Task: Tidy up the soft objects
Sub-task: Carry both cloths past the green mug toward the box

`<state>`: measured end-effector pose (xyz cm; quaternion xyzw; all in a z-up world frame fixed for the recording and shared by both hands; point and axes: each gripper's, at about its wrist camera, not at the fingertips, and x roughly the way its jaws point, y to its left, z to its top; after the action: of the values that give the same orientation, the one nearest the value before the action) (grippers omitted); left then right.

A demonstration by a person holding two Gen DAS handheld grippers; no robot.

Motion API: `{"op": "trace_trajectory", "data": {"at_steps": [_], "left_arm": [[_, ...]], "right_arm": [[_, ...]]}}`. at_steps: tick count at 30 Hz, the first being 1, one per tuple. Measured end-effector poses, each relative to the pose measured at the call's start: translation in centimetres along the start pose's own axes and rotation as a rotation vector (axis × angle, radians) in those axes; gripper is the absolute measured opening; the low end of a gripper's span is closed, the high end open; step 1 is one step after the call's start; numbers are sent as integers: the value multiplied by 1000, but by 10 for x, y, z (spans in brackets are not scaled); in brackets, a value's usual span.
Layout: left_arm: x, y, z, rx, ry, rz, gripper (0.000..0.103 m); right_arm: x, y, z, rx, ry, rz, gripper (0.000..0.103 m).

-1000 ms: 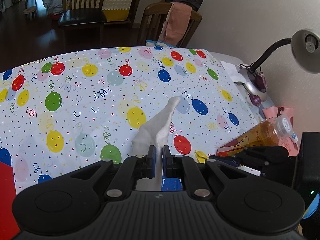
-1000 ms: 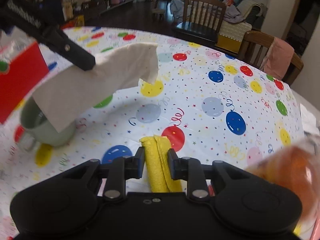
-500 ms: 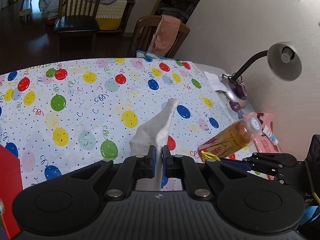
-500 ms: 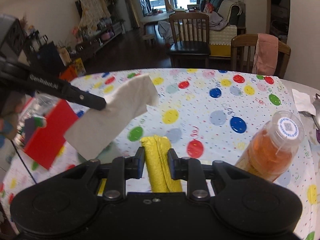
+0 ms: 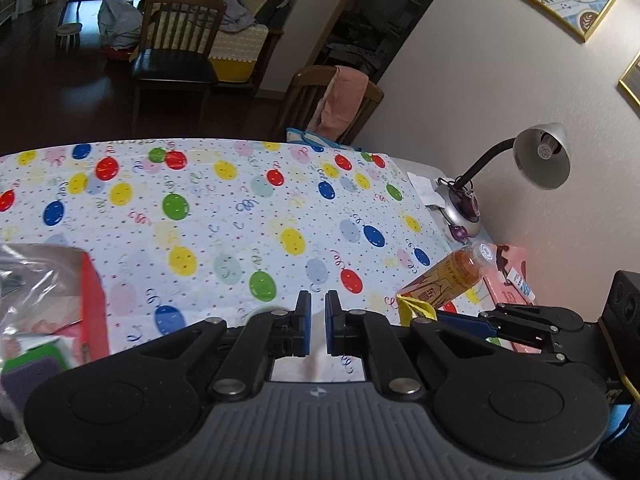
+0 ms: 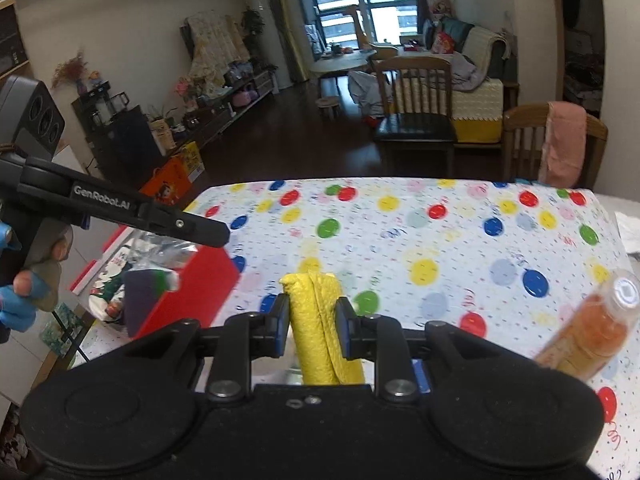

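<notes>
My left gripper hangs above the balloon-print table, jaws nearly together. Only a pale strip of the white cloth shows between the blue pads, behind the tips; the rest is hidden. In the right wrist view the left gripper reaches in from the left, held by a gloved hand, and no cloth shows below it. My right gripper is shut on a rolled yellow cloth, which pokes up past the fingertips. The left wrist view shows that yellow cloth at the tips of the right gripper.
An orange drink bottle lies near the table's right side, next to a pink box and a desk lamp. A red box and a plastic bag of items sit at the left. Wooden chairs stand beyond the far edge.
Both grippers have risen and drawn back, so the table looks farther off. The white cloth no longer sticks out ahead of the left fingers. The red box and bag came into the left view.
</notes>
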<state>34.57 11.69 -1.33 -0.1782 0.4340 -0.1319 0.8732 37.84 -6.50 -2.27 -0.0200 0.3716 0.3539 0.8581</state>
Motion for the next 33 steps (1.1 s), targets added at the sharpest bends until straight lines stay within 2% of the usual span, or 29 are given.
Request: {"op": "trace_trajectory", "data": {"at_steps": [7, 15, 16, 18, 20, 21, 25, 29, 33], "left_arm": [[-24, 22, -34, 59, 36, 28, 7], [0, 20, -90, 114, 92, 14, 10], [4, 18, -95, 123, 101, 16, 15], [13, 15, -102, 130, 116, 8, 33], [22, 12, -109, 134, 127, -5, 83], [27, 10, -112, 135, 131, -7, 86], [44, -2, -124, 173, 131, -21, 86], [72, -16, -142, 265, 156, -23, 86], [109, -24, -158, 328, 182, 43, 86]], "right_arm": [[1, 23, -12, 30, -13, 8, 23], [-6, 12, -33, 92, 1, -26, 23], [-7, 10, -35, 96, 4, -31, 23], [-9, 6, -41, 111, 9, -35, 23], [-10, 2, -47, 122, 15, -42, 23], [-11, -1, -50, 129, 18, -43, 23], [-12, -10, -60, 145, 33, -45, 23], [-10, -20, -68, 159, 52, -43, 23], [-7, -27, -75, 165, 76, -41, 23]]}}
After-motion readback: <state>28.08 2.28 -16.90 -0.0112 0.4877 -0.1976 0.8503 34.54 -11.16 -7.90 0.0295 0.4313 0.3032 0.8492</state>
